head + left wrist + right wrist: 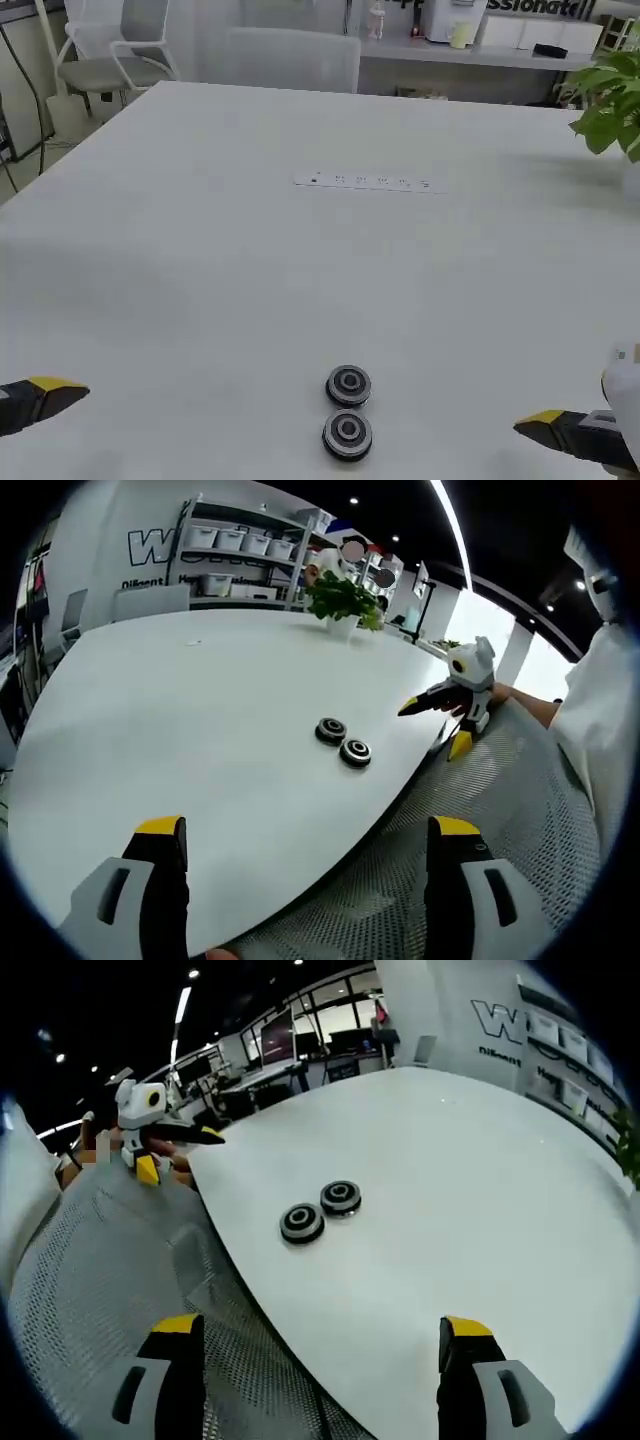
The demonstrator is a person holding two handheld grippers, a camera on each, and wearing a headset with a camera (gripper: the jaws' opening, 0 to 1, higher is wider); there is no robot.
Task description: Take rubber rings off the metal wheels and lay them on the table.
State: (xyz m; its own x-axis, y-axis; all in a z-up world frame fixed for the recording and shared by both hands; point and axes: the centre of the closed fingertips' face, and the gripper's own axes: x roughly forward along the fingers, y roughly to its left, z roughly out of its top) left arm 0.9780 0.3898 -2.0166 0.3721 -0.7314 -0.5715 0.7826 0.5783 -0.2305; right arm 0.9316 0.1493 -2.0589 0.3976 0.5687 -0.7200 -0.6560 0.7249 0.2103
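We see two wheels lying flat on the white desk [250, 290], close to its near edge and about midway between our two grippers. The far wheel [348, 386] and the near wheel [347, 436] sit just beside each other in a line running away from us; we cannot tell whether they touch. The dark rubber rings [288, 1224] are still seated round the metal hubs.

The left gripper [307, 827] is held low over the desk's edge. Its yellow-tipped jaws stand wide apart with nothing between them, and they point across the desk with the wheels well ahead. The right gripper [322, 1325] is held the same way at the other side, its jaws also spread and empty and the wheels ahead of it. In the head view, each gripper reaches in from its own bottom corner, and both are well clear of the wheels. Each gripper view shows the other gripper beyond the wheels, held in a hand.

Farther back, a socket strip [365, 181] is set into the desk. A plant [610, 100] stands at the right edge, and a chair [110, 50] stands beyond the far left corner.
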